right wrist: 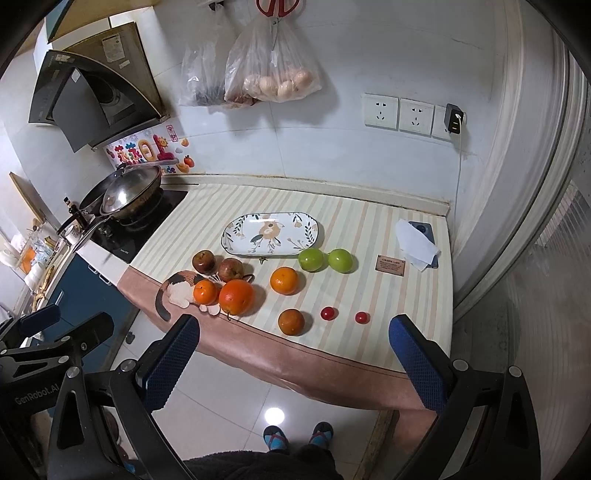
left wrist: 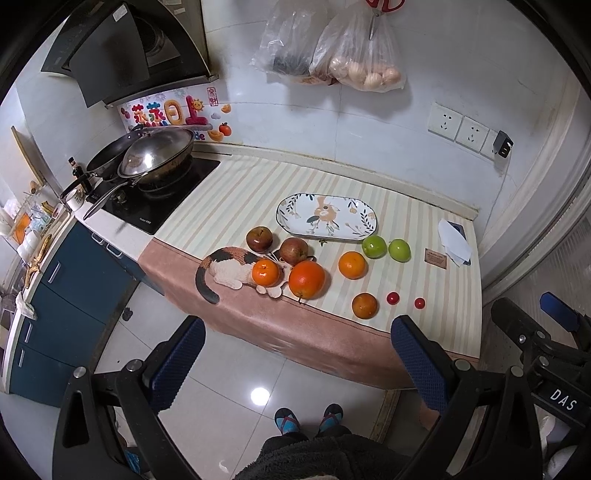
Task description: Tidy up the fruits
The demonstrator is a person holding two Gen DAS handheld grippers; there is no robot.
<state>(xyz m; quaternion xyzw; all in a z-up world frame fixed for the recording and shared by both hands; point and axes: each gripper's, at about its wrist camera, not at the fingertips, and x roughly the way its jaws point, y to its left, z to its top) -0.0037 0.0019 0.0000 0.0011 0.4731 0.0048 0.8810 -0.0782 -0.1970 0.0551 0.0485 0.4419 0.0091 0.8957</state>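
A kitchen counter covered by a striped cloth [right wrist: 369, 236] with a pink border fills the middle of the frame. At upper left, a black range hood [right wrist: 88, 99] hangs above a steel wok [right wrist: 129, 197] resting on a black cooktop [right wrist: 147, 229]. Colourful stickers [right wrist: 147, 151] decorate the wall just below the hood. Two clear plastic bags [right wrist: 273, 70] hang at top centre beneath red-handled scissors [right wrist: 277, 7]. White wall sockets [right wrist: 399, 112] sit at upper right. A phone under a white tissue [right wrist: 415, 242] lies at the cloth's right edge. Blue cabinets [left wrist: 70, 291] stand at lower left.
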